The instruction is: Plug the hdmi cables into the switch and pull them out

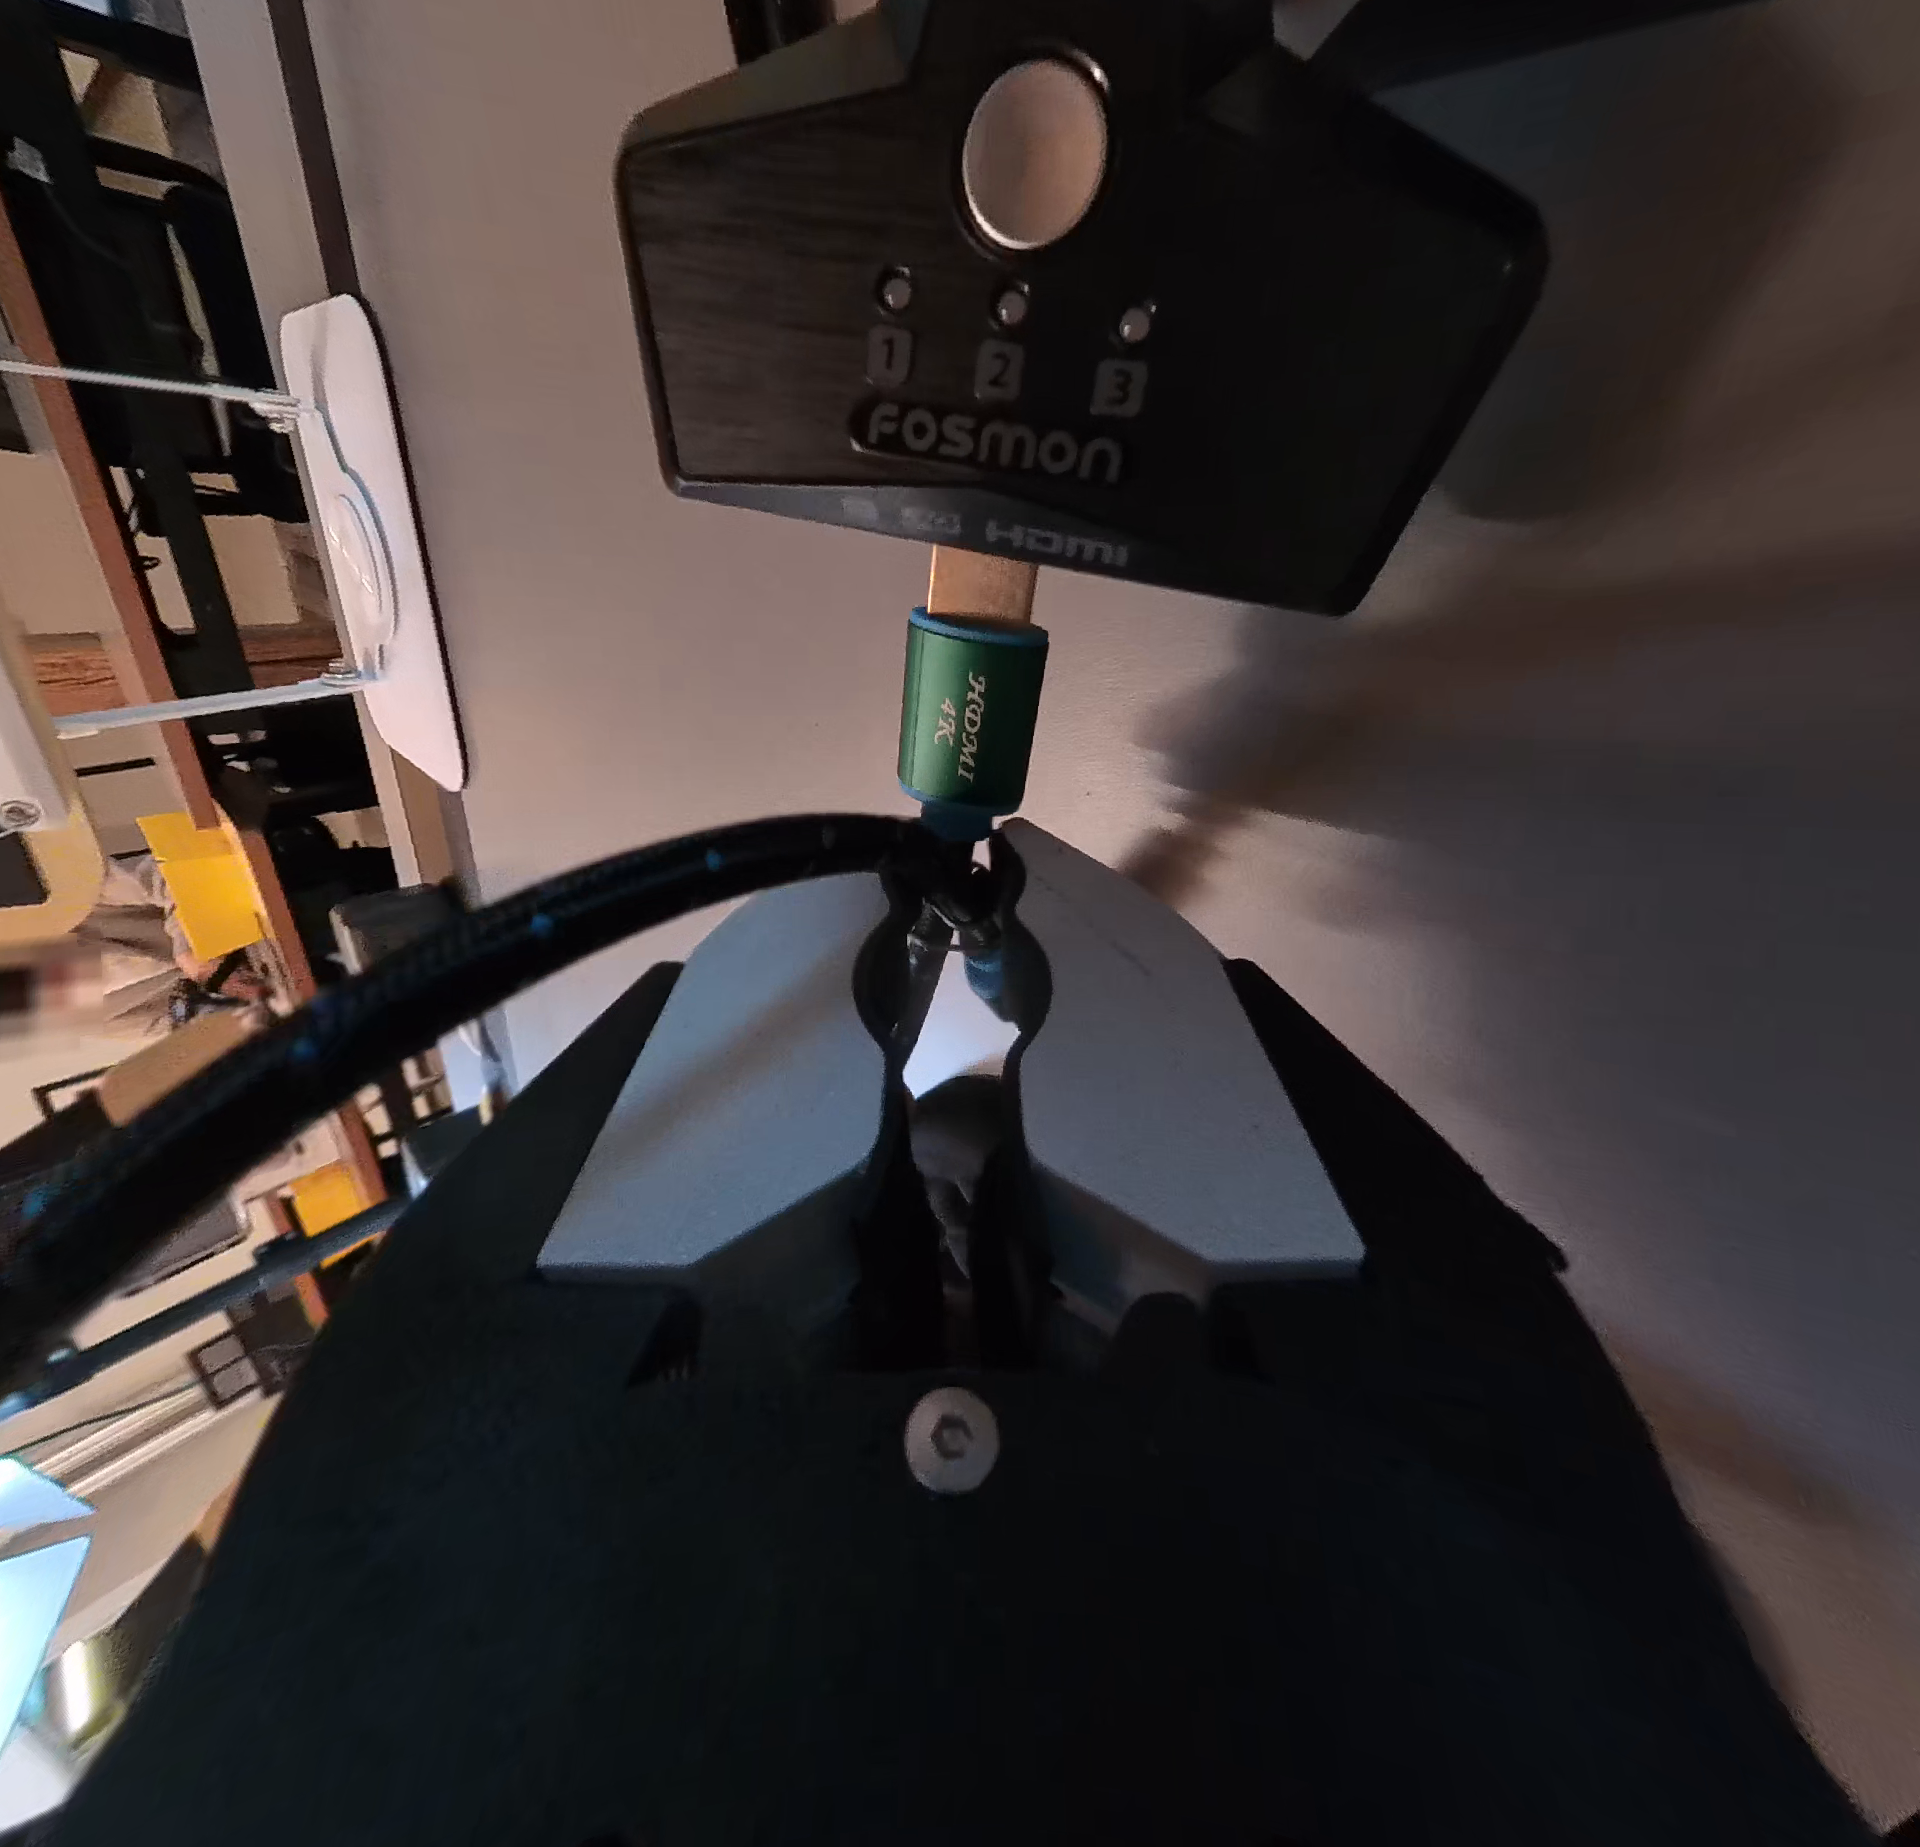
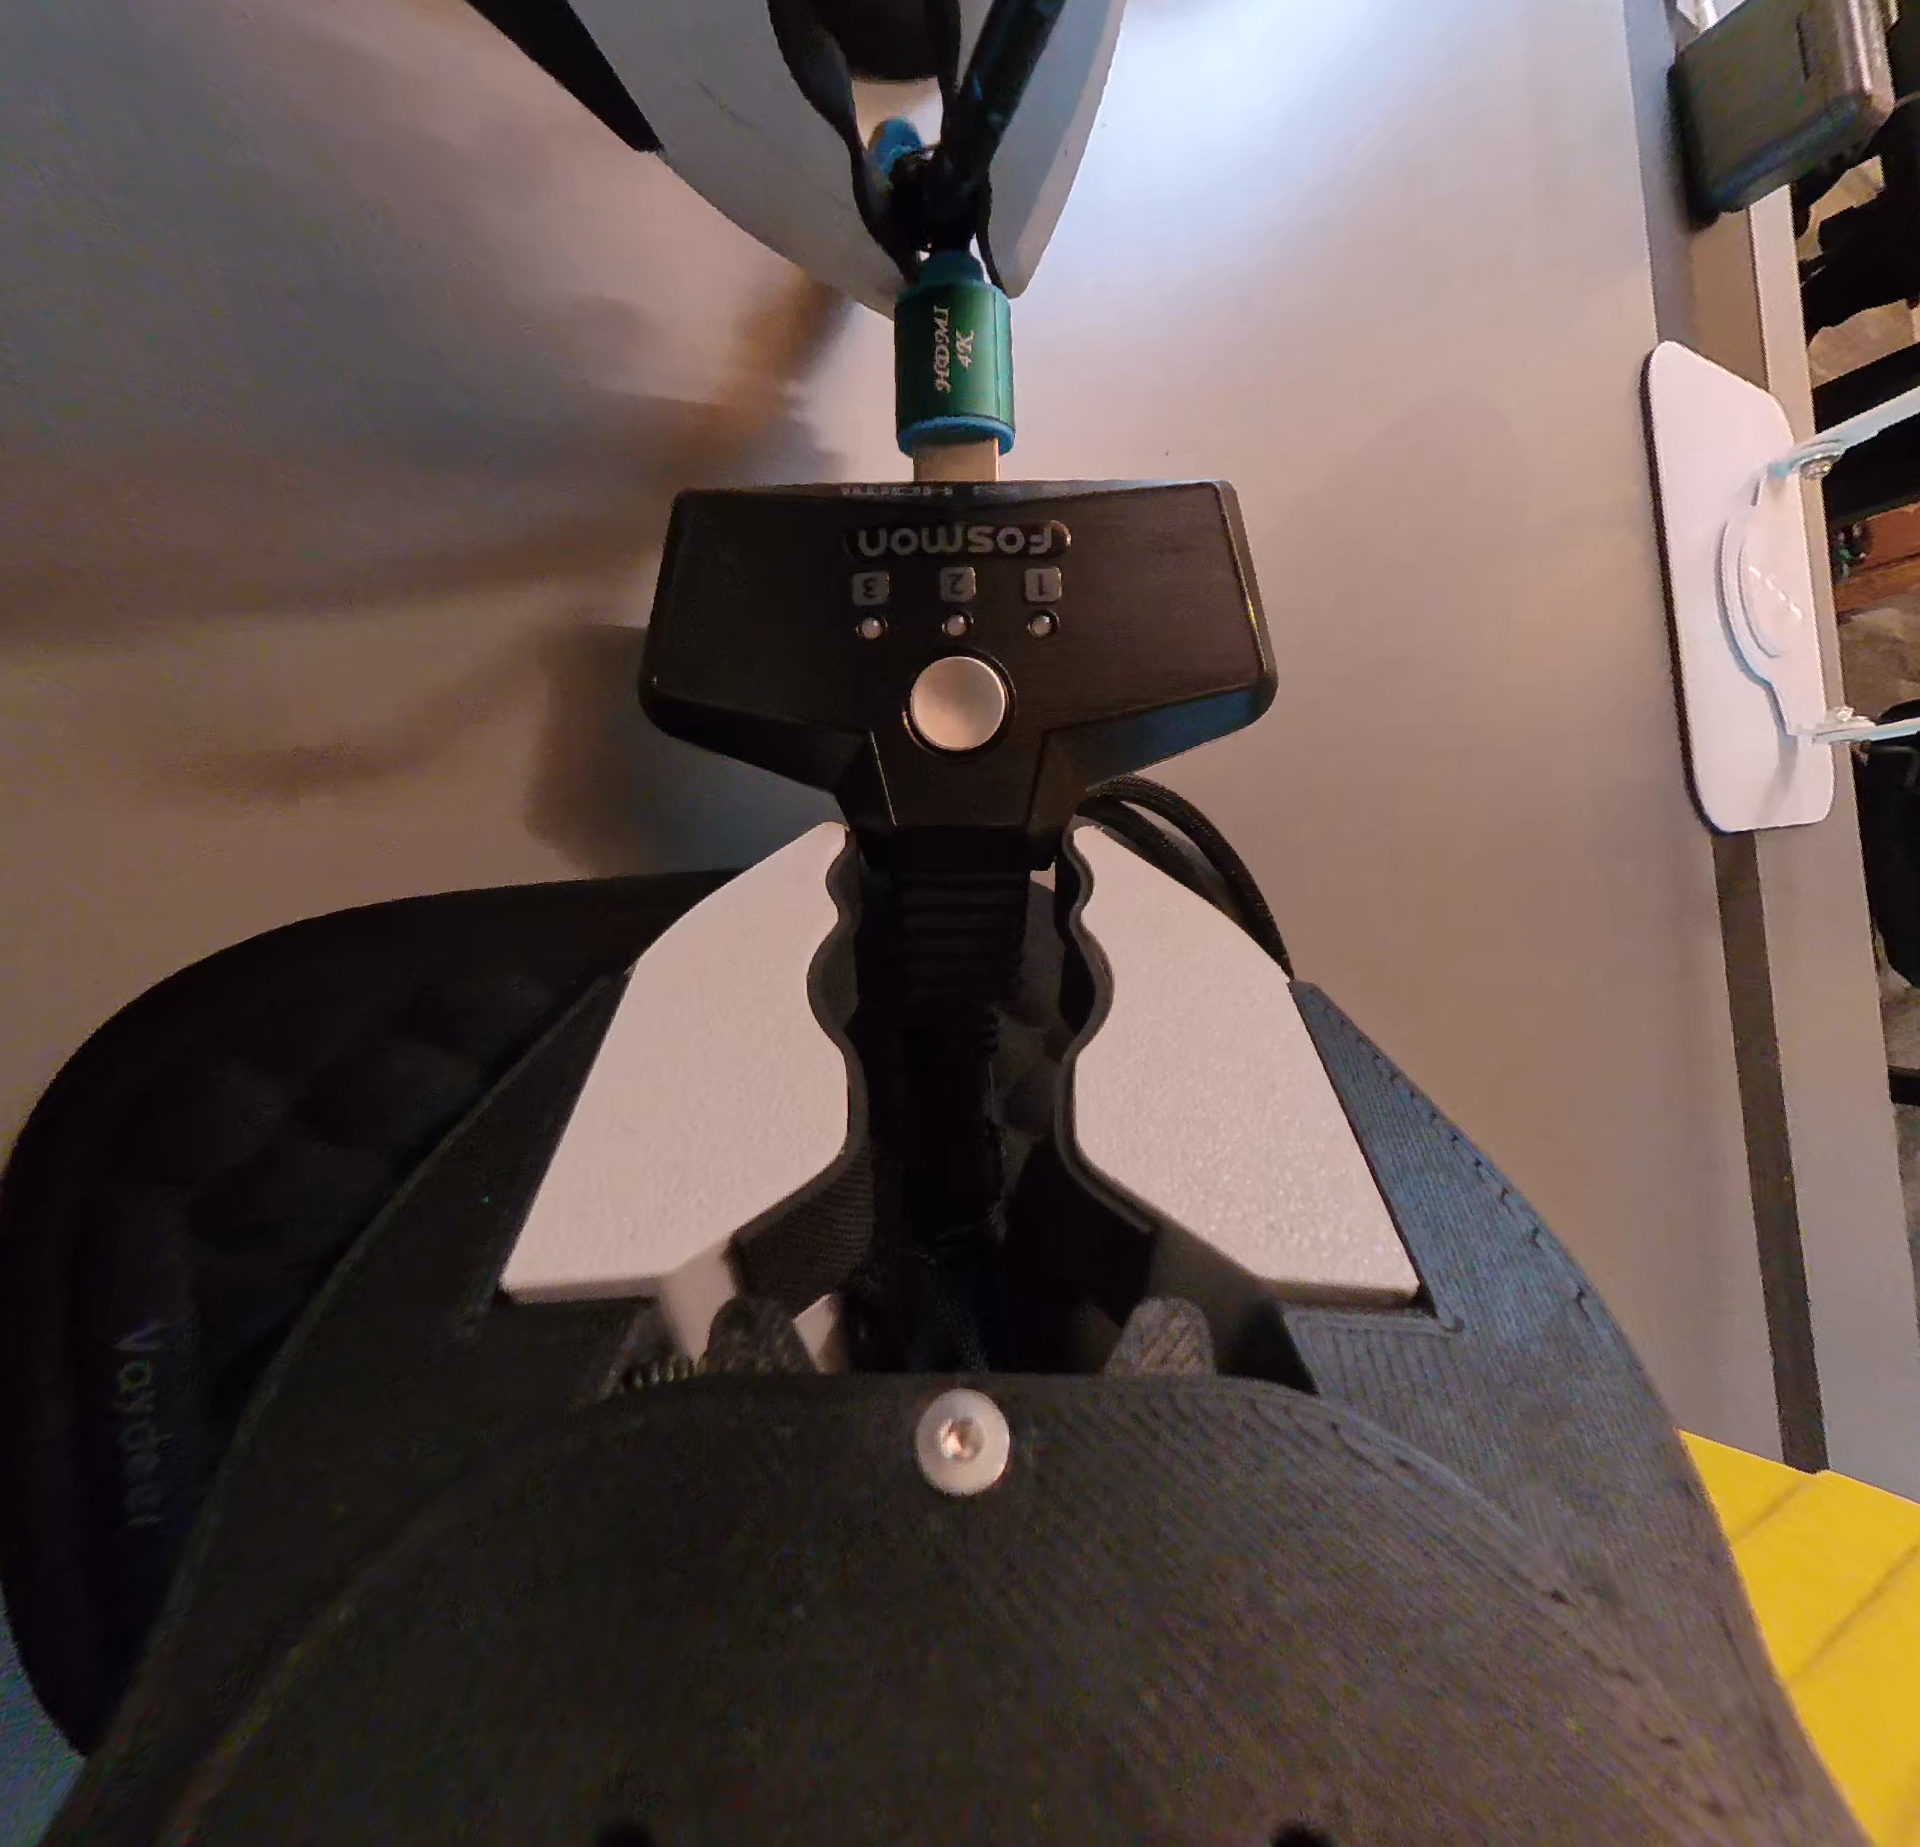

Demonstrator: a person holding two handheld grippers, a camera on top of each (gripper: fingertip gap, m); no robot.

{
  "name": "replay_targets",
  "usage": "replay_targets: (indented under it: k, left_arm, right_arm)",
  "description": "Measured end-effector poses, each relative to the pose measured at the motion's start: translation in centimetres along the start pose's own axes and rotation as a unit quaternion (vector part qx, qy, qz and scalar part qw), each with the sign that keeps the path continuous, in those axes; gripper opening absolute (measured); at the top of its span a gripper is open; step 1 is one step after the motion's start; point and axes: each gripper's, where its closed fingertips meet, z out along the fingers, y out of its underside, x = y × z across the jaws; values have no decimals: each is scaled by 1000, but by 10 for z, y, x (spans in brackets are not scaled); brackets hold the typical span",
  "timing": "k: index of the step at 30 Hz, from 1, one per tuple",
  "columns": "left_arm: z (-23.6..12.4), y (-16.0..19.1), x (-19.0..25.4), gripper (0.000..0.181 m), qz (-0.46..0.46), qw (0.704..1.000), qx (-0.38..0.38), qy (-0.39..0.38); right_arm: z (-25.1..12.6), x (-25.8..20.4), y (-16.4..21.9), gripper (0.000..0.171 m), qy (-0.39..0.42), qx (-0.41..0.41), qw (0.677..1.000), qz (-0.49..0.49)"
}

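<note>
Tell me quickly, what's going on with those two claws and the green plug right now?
Left gripper shut on braided cable behind green plug. Right gripper shut on switch neck. Plug's metal tip partly in switch. Nothing blocking.

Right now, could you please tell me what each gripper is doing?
Left gripper: closed on the braided cable behind the green plug.
Right gripper: closed on the black switch at its neck.

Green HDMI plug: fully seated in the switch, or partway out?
Partway: a strip of gold connector shows between the green plug and the switch.
</note>
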Motion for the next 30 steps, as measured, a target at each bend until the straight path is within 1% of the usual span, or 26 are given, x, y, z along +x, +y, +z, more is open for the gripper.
replay_targets:
  k: [6, 10, 17, 19, 21, 22, 24, 27, 30]
  left_arm:
    - [-1, 0, 0, 11, 1, 1000, -4, -2]
    - [0, 4, -1, 11, 19, 999, -31, -16]
    - [-5, 4, -4, 11, 57, 995, -69, -48]
    - [-2, 4, 0, 11, 49, 997, -53, -29]
    - [2, 3, 5, 11, 27, 999, -19, 5]
    - [2, 3, 4, 11, 27, 1000, -5, 10]
    - [0, 5, 2, 11, 31, 999, 15, 12]
    - [-6, 3, -7, 10, 13, 999, 48, 6]
    - [-8, 2, -12, 10, 17, 998, 52, -10]
  right_arm:
    - [1, 0, -1, 37, -6, 1, 1000, 1]
    - [2, 0, -4, 37, -10, 1, 1000, 6]
    - [5, -1, -4, 37, -22, -26, 999, 21]
    - [6, -1, -3, 37, -21, -22, 999, 12]
    - [5, -3, -6, 37, -21, 0, 1000, 8]
    - [4, -3, -8, 36, -20, 15, 1000, 10]
    - [1, -2, -16, 36, -16, 43, 999, 11]
    - [-3, 4, -22, 36, -1, 52, 999, 0]
    - [-5, 10, -25, 36, 11, 57, 998, -15]
